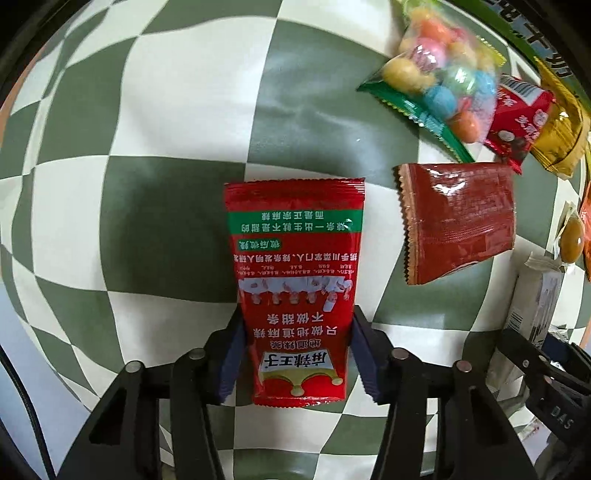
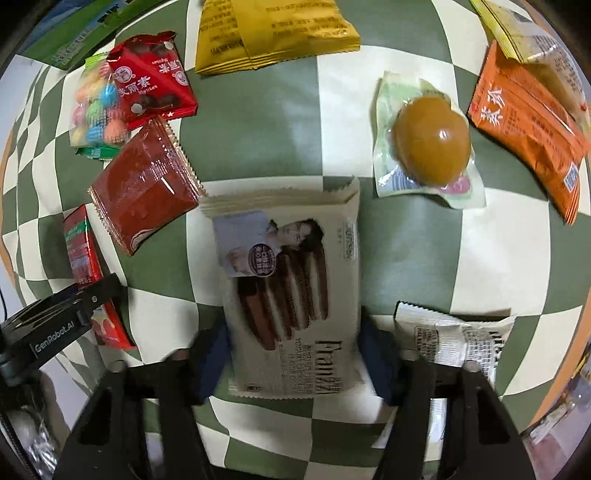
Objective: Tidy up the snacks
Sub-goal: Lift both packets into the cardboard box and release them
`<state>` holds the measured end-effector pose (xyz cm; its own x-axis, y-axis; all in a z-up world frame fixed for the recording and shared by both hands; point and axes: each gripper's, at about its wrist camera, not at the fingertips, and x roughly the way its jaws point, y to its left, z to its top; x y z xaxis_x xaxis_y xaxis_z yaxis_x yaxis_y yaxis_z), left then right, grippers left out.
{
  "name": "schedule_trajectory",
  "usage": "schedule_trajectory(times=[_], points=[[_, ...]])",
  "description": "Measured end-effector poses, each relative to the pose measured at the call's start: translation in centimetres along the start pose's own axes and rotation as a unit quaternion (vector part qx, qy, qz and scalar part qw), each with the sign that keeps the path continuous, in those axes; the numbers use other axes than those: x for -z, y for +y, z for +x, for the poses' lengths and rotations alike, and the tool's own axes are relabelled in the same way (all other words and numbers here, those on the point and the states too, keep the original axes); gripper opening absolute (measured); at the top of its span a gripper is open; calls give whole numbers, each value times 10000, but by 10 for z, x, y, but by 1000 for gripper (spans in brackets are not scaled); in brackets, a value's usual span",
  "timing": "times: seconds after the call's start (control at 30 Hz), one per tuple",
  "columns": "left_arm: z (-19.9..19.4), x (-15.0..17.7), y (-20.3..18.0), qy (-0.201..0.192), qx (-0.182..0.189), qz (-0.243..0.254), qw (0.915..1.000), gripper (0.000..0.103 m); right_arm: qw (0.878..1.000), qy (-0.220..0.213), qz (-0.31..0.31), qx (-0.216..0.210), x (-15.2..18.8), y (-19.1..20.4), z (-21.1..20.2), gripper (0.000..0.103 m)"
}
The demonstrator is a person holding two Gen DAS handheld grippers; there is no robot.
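Note:
In the left wrist view my left gripper (image 1: 297,354) is shut on the lower part of a red spicy-strip packet (image 1: 295,288), its jaws pressing both sides above the green-and-white checked cloth (image 1: 147,184). In the right wrist view my right gripper (image 2: 291,365) is closed around a cream Franzzi biscuit packet (image 2: 291,291), jaws at both sides of its lower half. The left gripper and its red packet also show in the right wrist view (image 2: 85,266) at the left edge.
A dark red wafer packet (image 1: 458,221) (image 2: 144,188), a bag of coloured candy balls (image 1: 439,81) (image 2: 96,110), a red chocolate packet (image 2: 155,81), yellow packets (image 2: 273,33), a braised egg pack (image 2: 428,144), orange packets (image 2: 528,125) and a white packet (image 2: 454,336) lie around.

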<state>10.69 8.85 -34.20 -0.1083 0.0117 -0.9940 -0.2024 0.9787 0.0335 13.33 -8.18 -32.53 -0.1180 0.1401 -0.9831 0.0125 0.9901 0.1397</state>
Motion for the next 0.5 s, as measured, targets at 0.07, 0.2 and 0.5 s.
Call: schedule_trajectory(times=[0.07, 0.2, 0.5], points=[[-5, 8, -7, -52, -9, -48, 10000, 46, 9999, -114, -8, 32, 10, 4, 1, 62], [-14, 30, -13, -219, 99, -184, 9995, 44, 9997, -230, -52, -67, 23, 9, -17, 61], [-74, 55, -18, -605, 624, -104, 9962, 44, 9961, -662, -282, -510, 43, 5, -89, 61]])
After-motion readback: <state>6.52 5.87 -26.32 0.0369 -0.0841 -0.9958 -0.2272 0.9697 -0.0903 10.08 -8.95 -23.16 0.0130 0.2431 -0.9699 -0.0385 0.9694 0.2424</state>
